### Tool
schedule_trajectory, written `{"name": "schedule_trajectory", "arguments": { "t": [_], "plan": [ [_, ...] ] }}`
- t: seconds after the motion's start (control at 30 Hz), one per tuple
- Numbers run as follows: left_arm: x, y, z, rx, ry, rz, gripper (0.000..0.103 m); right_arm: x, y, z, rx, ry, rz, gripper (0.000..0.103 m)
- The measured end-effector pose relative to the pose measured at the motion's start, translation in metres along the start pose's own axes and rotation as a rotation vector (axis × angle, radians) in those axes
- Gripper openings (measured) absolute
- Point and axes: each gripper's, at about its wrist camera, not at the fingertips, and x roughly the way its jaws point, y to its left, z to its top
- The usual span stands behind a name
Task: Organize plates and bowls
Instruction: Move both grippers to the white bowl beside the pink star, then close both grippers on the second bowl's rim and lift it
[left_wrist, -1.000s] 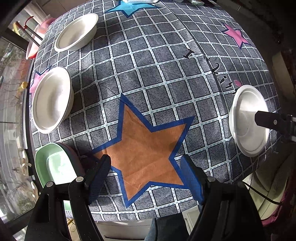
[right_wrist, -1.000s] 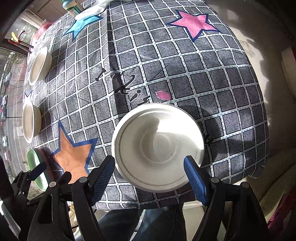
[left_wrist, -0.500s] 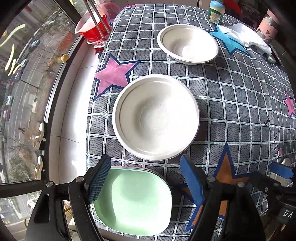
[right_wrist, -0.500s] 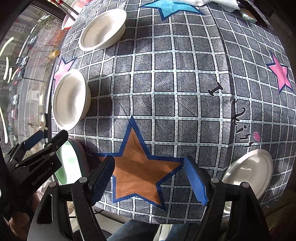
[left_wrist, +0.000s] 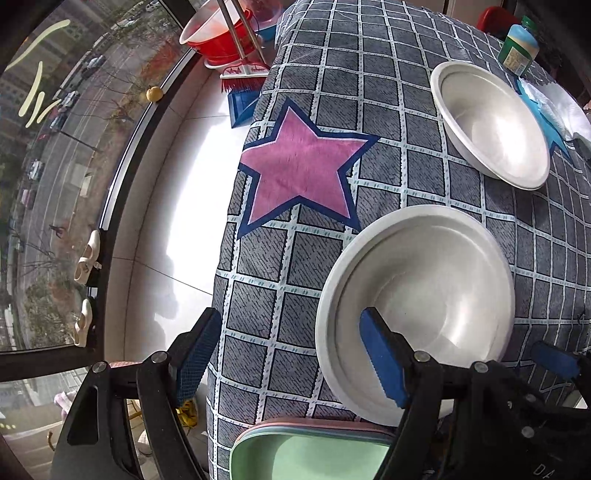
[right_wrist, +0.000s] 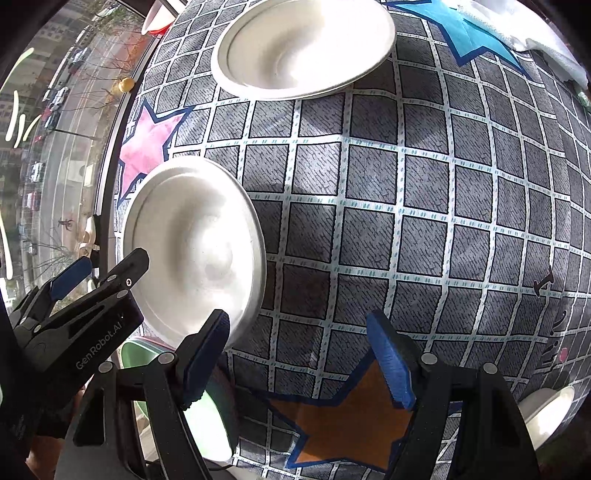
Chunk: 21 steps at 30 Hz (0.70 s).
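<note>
A stack of white plates (left_wrist: 424, 295) lies near the table's left edge, seen in the right wrist view too (right_wrist: 195, 243). A white bowl (left_wrist: 491, 125) sits farther back (right_wrist: 303, 48). A green plate on a stack of pastel plates (left_wrist: 306, 458) is at the near left corner (right_wrist: 207, 417). Another white plate (right_wrist: 546, 413) lies at the near right edge. My left gripper (left_wrist: 291, 362) is open, its right finger over the white plates' near rim. My right gripper (right_wrist: 299, 365) is open and empty above the orange star.
The table has a grey checked cloth (right_wrist: 406, 221) with pink (left_wrist: 303, 170), orange (right_wrist: 343, 424) and blue stars. A green-capped bottle (left_wrist: 517, 48) and white cloth (left_wrist: 561, 107) lie at the back. Left of the table are a red basin (left_wrist: 218, 33), dustpan (left_wrist: 240, 107) and window.
My left gripper has swung left and lower, closing in on the white plates' rim. My right gripper has moved left and forward, leaving the right-hand white plate behind.
</note>
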Motion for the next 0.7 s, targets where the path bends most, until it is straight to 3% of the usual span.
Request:
{"name": "schedule_trajectory", "arguments": {
  "t": [0.2,0.27,0.3,0.43,0.57,0.7],
  "plan": [
    [0.027,-0.005,0.011,0.037,0.029,-0.026,0.079,0.015,0.006,0.01,-0.003,0.009,0.002,0.077],
    [0.028,-0.006,0.011,0.05,0.028,-0.033,0.068,0.018,0.009,0.012,-0.013,0.011,0.007,0.064],
    [0.031,-0.008,0.012,0.059,0.036,-0.042,0.059,0.021,0.012,0.013,-0.016,0.019,0.01,0.052],
    [0.034,-0.019,0.014,0.074,0.047,-0.087,0.03,0.028,0.009,0.016,0.015,0.04,0.086,0.032],
    [0.032,-0.03,0.014,0.117,0.031,-0.058,0.029,0.032,0.008,0.019,0.013,0.05,0.107,0.022],
    [0.027,-0.045,0.009,0.151,0.029,-0.07,0.027,0.027,-0.003,0.012,-0.002,0.05,0.079,0.021]
  ]
}}
